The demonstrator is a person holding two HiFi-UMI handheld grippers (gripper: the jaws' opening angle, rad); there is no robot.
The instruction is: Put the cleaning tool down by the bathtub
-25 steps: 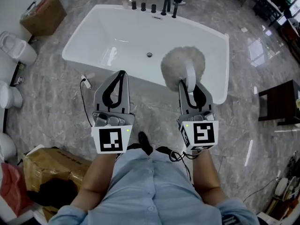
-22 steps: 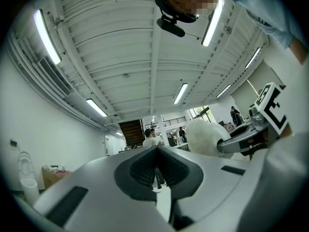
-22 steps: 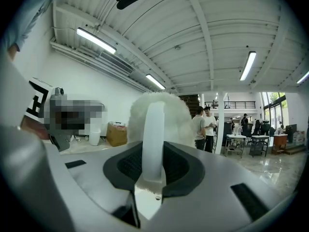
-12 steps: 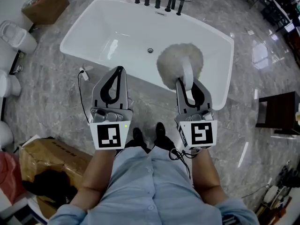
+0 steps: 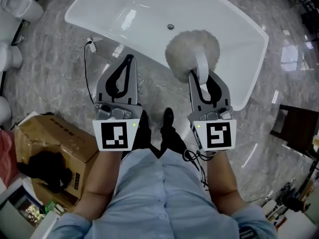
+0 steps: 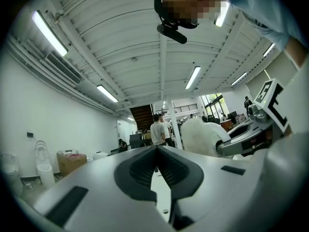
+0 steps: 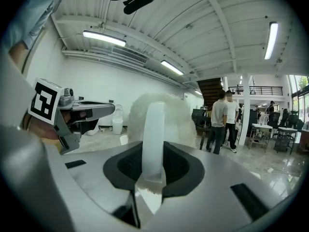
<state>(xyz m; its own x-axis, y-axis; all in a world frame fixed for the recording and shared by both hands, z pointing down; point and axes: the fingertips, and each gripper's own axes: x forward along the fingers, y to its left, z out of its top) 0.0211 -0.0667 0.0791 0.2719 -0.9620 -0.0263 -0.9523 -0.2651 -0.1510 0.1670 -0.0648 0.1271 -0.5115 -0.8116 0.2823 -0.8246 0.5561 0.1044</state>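
Clamping the fluffy cream round-headed cleaning tool (image 5: 192, 54) by its white handle, the right tongs (image 5: 201, 78) hold it over the glossy white bathtub (image 5: 124, 14) near rim (left tongs (image 5: 127, 59) closed, empty).

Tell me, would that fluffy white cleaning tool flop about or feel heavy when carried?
Probably light: the fluffy head looks airy, and the right gripper holds it out by the handle alone. The handle seems stiff: it runs straight. The fluff likely squashes softly.
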